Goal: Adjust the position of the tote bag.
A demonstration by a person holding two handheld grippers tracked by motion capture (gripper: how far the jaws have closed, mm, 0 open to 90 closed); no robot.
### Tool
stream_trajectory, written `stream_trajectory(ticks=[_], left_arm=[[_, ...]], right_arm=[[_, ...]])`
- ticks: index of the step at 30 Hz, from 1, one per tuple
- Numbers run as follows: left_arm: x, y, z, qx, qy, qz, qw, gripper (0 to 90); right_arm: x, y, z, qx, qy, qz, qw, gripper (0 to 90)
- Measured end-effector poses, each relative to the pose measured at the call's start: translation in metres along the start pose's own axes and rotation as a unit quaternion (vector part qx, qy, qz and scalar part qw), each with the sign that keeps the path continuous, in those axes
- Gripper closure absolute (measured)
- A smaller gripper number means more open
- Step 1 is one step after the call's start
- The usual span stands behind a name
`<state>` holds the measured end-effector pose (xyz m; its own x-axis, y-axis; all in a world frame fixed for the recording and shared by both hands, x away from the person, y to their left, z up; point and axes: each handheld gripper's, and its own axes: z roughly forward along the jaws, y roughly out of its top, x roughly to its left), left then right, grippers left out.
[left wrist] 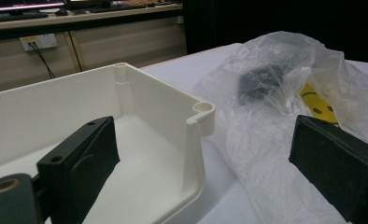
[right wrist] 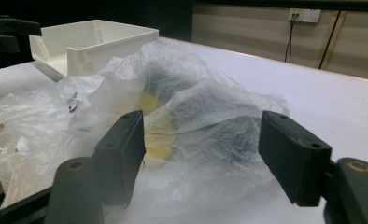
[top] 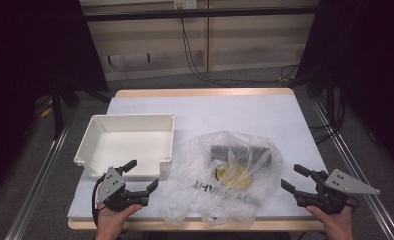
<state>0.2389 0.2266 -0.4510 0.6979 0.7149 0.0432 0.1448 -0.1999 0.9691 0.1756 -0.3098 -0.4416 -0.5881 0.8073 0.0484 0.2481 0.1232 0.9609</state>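
Bag (top: 220, 177) is the thing in hand here: thin clear plastic, crumpled and puffed up, dark lettering on the side facing us, lying on the white surface (top: 265, 115) near its front edge, between our two claws.

Left to right from the high view: left claw (top: 141, 176) sits at the front-left corner, jaws spread wide, nothing between them. In the left claw view one jaw stands over the tub and the other in front of the plastic; neither touches anything that we can see.

Next, white plastic tub (top: 97, 137): rectangular, straight walls, round corner posts, nothing in it. Its right wall is just beside the bag's left edge; we can't tell if they touch.

Inside the bag: a yellow round item with a smiley face (left wrist: 318, 103) and a dark blocky object (top: 240, 152) behind it, both blurred by the film.

Right claw (top: 296, 178) is at the front-right, jaws apart, holding nothing, pointed at the bag from just beside it. In the right claw view the plastic bulges between the jaws without contact.
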Motion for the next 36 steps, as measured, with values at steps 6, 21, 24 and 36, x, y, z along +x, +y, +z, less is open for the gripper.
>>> stream_trajectory(ticks=[6, 21, 24, 36], left_arm=[[-0.002, 0.0, 0.002, 0.012, -0.02, 0.006, 0.9997, 16.2], [-0.008, 0.0, 0.006, 0.038, -0.039, 0.017, 0.9983, 31.0], [-0.012, 0.0, 0.004, 0.048, -0.049, 0.022, 0.9974, 35.7], [-0.029, 0.003, 0.005, 0.078, -0.105, 0.019, 0.9912, 55.6]], right_arm=[[0.001, 0.001, 0.002, 0.008, 0.006, 0.004, 0.9999, 37.4], [0.022, 0.001, 0.021, 0.058, 0.082, -0.02, 0.9947, 54.0], [0.03, 0.003, 0.028, 0.066, 0.106, -0.027, 0.9918, 58.0], [0.066, 0.009, 0.059, 0.1, 0.191, -0.049, 0.9752, 66.2]])
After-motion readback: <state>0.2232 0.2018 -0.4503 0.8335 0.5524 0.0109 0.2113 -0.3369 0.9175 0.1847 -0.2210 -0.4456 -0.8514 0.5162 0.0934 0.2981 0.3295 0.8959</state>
